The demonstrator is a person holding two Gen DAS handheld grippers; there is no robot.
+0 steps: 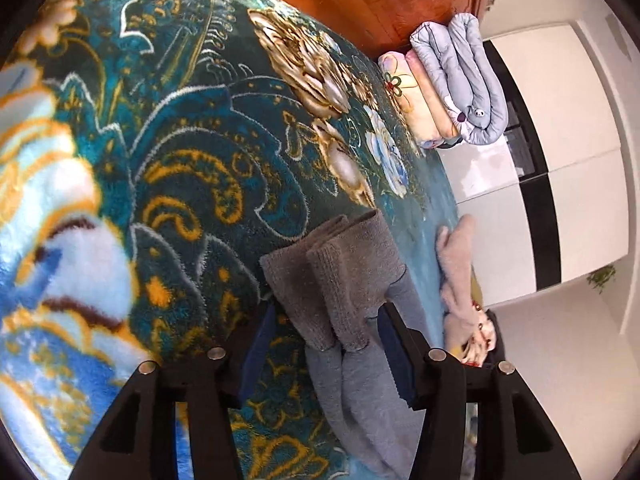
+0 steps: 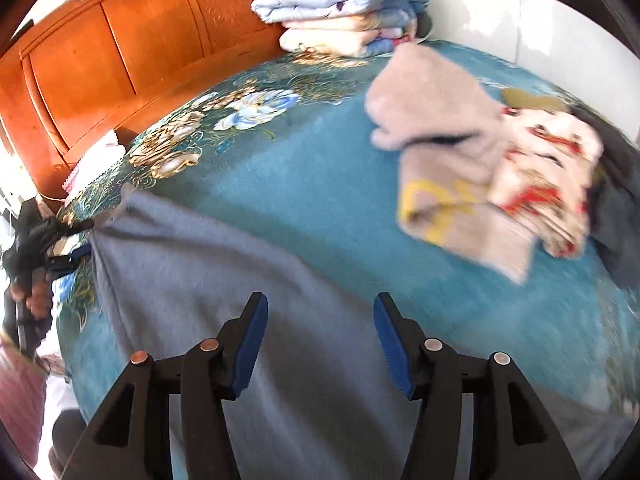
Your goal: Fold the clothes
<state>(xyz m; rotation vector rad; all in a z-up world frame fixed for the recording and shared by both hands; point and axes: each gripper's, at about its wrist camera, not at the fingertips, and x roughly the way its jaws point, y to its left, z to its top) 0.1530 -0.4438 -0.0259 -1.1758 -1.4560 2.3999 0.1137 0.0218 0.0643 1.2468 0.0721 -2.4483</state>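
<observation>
Two grippers are at work over one grey garment (image 2: 208,280) spread on the teal flowered blanket (image 2: 320,180) that covers the bed.

My right gripper (image 2: 320,332) hovers above the garment's broad middle. Its jaws stand wide and there is nothing between the blue pads (image 2: 250,344). From this view the grey cloth runs from 6 o'clock up toward 9 o'clock, where it gathers to a point at my left gripper (image 2: 66,246). My left hand (image 2: 36,296) shows just below that, blurred.

In the left wrist view, my left gripper (image 1: 326,332) also has its jaws set wide. The grey garment's (image 1: 360,392) two ribbed cuffs (image 1: 332,280) lie side by side between the fingertips. The cloth sits close against the pad at 4 o'clock, while blanket (image 1: 180,140) shows between it and the pad at 7 o'clock. Whether I am truly pinching the cloth, I cannot tell.

Toward 2 o'clock in the right wrist view lies a loose heap of other clothes: a fuzzy beige piece (image 2: 440,120) with yellow marks, a white and red patterned one (image 2: 548,168) on top of it, and something dark (image 2: 616,220) at the edge. The heap is well apart from the grey garment. At 12 o'clock a stack of folded quilts (image 2: 340,0) rests against the orange wooden headboard (image 2: 120,60), which fills 10 to 11 o'clock.
</observation>
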